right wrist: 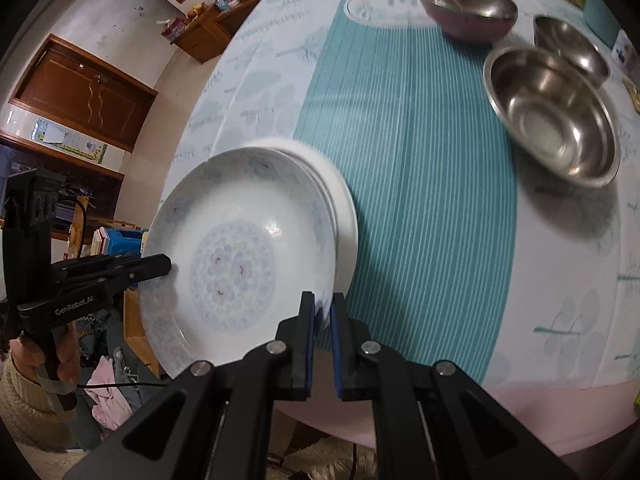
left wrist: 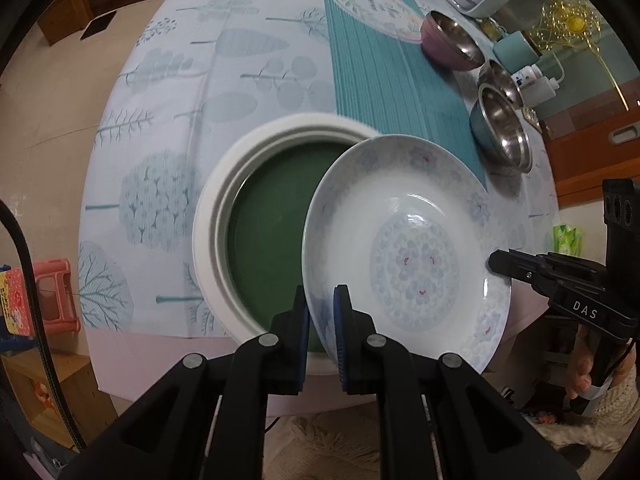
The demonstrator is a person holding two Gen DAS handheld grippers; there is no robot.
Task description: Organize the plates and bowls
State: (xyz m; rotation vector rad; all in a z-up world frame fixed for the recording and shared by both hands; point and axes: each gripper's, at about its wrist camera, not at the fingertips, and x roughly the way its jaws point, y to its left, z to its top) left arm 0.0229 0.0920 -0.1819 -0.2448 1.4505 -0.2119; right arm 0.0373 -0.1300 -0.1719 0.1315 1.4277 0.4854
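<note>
Over the near edge of the round table, a patterned plate is being held in the air by both grippers. Motion blur is smearing the tablecloth and the stacked plates' rims, and the patterned plate is covering part of the dish below, so the green-centred plate is showing only its left half in the left wrist view. In the right wrist view that stack is peeking out only as white rims behind the held plate, and how many lie there is hard to make out.

The patterned plate is tilting, its hollow face turned up toward the cameras.

The left gripper is clenching the plate's rim at one side between its blue pads; the right gripper is pinching the opposite rim. Each is appearing in the other's view as a black beak touching the plate's edge.

Farther back, a purple-sided bowl and two steel bowls are sitting on the striped teal runner, well apart from the held plate.
</note>
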